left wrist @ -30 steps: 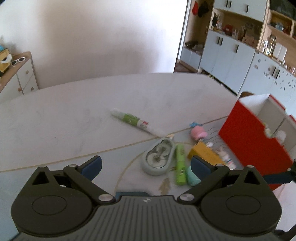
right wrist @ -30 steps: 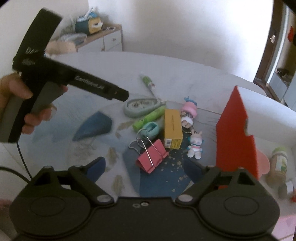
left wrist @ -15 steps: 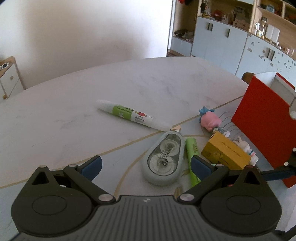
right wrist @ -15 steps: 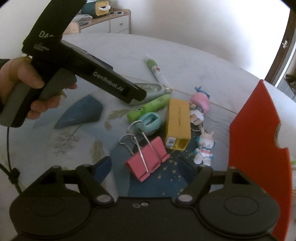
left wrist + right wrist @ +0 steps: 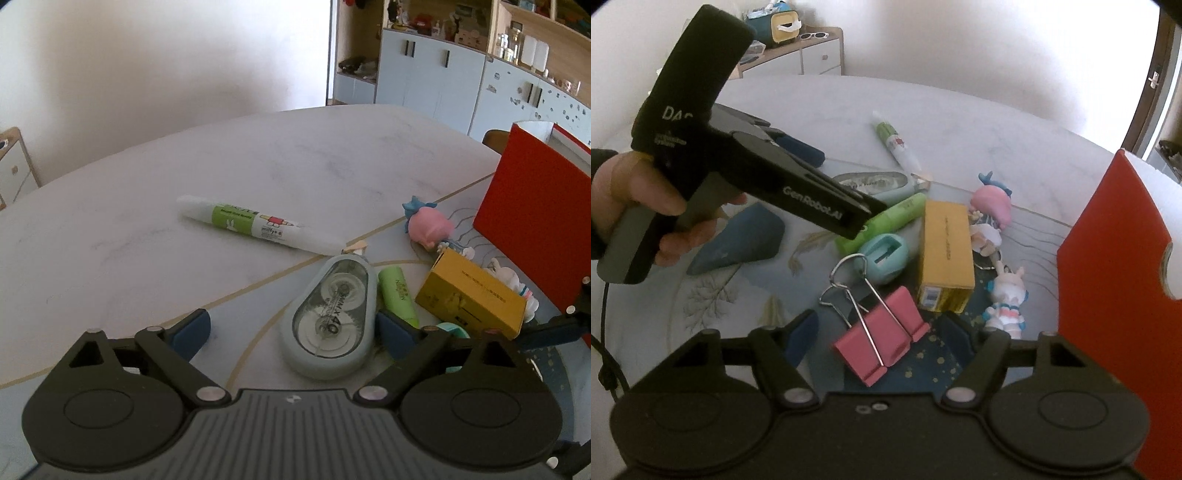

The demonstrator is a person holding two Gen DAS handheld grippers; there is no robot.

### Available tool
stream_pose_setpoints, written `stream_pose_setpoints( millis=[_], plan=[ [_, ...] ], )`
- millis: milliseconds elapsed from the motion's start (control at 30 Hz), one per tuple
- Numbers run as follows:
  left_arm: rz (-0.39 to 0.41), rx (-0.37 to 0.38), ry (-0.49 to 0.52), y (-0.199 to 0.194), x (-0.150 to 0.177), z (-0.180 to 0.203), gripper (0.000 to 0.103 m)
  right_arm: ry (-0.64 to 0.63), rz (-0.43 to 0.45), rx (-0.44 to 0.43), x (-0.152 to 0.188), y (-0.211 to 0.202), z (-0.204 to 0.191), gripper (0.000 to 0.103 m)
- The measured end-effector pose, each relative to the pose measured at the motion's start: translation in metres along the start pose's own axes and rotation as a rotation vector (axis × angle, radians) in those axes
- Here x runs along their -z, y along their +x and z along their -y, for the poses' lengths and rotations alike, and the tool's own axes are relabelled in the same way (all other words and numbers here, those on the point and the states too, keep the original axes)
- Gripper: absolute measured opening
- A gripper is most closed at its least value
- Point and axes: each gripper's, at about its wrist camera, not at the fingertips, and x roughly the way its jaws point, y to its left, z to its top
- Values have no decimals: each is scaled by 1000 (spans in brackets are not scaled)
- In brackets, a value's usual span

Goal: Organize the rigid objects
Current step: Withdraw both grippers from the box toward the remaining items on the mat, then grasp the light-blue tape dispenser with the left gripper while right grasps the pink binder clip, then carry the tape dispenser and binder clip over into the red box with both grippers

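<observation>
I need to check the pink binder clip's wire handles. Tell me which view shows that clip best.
The right wrist view. The pink binder clip lies whole and close between the right gripper's fingers, wire handles visible. The left wrist view does not show it.

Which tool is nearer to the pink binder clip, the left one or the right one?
Right. The right tool has the pink binder clip between its open fingers; the left tool sits farther back, around the correction tape.
</observation>
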Motion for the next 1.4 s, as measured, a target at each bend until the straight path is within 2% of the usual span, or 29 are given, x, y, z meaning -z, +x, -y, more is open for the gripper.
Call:
stream_pose_setpoints(
  millis=[133,300,567,733,1100,1400],
  plan=[
    [17,1,12,0,0,3,87,4,10,1,-1,3,0,67],
    [29,12,26,-3,-4,9,56,12,19,9,0,1,0,51],
    [20,-8,20,-7,-1,12,55,52,0,34,4,-8,-4,50],
    [3,-1,-21,-18,8,8,55,85,11,12,8,-27,-6,49],
    [-16,16,-133,-65,31,4,53,133,44,-9,16,-76,-13,48],
    [20,37,-152,-114,30,22,53,171,94,-20,15,-125,-6,48]
  ],
)
